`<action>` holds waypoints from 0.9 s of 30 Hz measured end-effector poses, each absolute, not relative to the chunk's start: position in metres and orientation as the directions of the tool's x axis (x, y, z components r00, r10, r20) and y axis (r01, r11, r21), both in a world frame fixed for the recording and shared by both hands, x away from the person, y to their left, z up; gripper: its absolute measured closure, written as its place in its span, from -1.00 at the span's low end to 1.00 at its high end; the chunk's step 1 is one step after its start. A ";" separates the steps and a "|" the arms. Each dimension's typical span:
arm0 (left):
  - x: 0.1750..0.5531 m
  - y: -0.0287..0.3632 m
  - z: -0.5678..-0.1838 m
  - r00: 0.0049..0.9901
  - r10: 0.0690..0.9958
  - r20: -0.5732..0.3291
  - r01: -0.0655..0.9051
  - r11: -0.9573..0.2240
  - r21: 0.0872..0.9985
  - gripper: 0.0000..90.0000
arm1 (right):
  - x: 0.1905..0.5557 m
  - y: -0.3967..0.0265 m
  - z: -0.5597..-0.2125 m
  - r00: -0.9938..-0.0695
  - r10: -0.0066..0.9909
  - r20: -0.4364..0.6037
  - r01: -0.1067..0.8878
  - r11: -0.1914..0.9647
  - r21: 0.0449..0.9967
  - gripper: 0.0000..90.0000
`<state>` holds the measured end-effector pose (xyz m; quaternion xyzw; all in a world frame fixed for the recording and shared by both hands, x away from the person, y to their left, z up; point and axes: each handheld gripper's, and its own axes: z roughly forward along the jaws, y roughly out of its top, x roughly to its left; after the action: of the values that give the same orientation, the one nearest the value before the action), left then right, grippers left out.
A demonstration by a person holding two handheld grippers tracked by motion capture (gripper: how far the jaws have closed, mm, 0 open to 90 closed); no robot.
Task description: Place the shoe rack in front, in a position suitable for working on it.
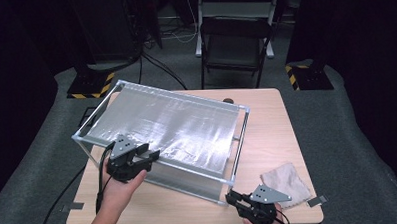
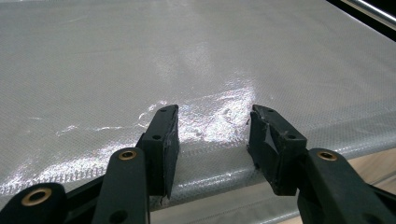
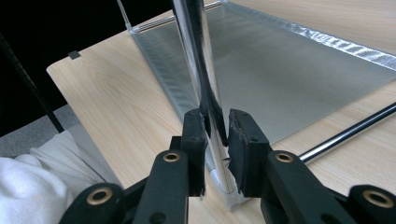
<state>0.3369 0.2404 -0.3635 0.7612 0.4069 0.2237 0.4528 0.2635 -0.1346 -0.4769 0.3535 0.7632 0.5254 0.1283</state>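
High view: the left gripper [image 1: 147, 159] sits at the near edge of the silvery sheet [image 1: 172, 125] stretched over a metal frame [image 1: 240, 140]; the right gripper [image 1: 235, 197] holds the frame's near corner post. A cloth [image 1: 289, 183] lies unused beside it.

Left gripper view: jaws apart, a rumpled sheet edge [image 2: 212, 140] between them, not yet pinched.

Right gripper view: jaws clamped on the corner post [image 3: 208, 107], steadying the frame.

**Dark room around a wooden table**

The light wooden table [image 1: 267, 139] stands on grey carpet [image 1: 347, 137]. Behind the table is a black folding chair [image 1: 235, 43]. Left and right of the chair, yellow-black striped bases [image 1: 90, 85] rest on the floor. The background is dark.
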 end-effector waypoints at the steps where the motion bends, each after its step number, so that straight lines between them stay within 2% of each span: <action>1: 0.337 0.239 -0.363 0.574 0.818 -0.032 0.418 -0.259 0.871 0.13 | 0.263 -0.134 -0.477 -0.713 0.678 0.179 0.408 0.194 0.892 0.70; 10: 0.336 0.222 -0.364 0.640 0.767 -0.043 0.402 -0.287 0.870 -0.09 | 0.263 -0.134 -0.477 -0.713 0.677 0.180 0.410 0.194 0.891 0.70; 18: 0.334 0.215 -0.367 0.632 0.773 -0.046 0.397 -0.273 0.876 -0.09 | 0.263 -0.135 -0.477 -0.715 0.677 0.172 0.404 0.200 0.892 0.70; 27: 0.334 0.215 -0.370 0.626 0.778 -0.045 0.388 -0.260 0.884 -0.06 | 0.258 -0.155 -0.476 -0.707 0.678 0.199 0.422 0.179 0.889 0.41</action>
<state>0.3340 0.2153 -0.3705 0.7667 0.3802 0.2058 0.4747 0.2576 -0.1546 -0.4763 0.3629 0.7580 0.5282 0.1215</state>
